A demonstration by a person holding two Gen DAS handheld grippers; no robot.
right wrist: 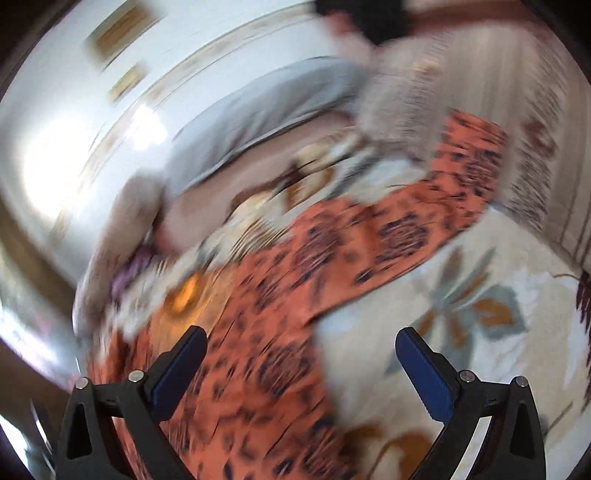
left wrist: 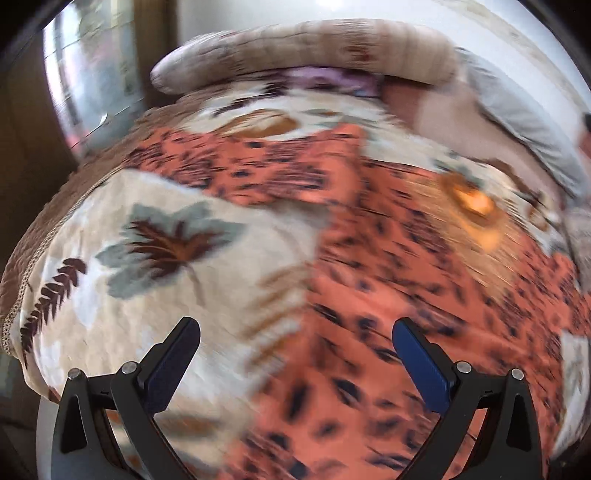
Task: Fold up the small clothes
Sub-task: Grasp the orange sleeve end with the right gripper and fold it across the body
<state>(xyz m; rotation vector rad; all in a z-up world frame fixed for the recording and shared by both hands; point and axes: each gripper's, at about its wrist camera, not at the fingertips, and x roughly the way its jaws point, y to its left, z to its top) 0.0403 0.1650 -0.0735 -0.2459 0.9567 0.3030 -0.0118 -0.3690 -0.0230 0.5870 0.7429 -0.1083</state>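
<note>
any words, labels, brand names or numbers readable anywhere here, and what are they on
None can be read in either view.
orange patterned garment: only a dark printed pattern, no label or tag showing.
leaf-print bedspread: leaves and ferns, no lettering.
framed pictures on the wall: too blurred to tell if they carry text.
left gripper and right gripper: no markings visible.

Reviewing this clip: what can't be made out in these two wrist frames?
- Orange patterned garment: type and edges unclear; motion blur in both views, lower part cut off by the frame edge.
- Purple item, left wrist view: mostly hidden under the beige bolster pillow.
- Wall frames, right wrist view: smeared by blur.
- Left gripper and right gripper: open, holding nothing.
</note>
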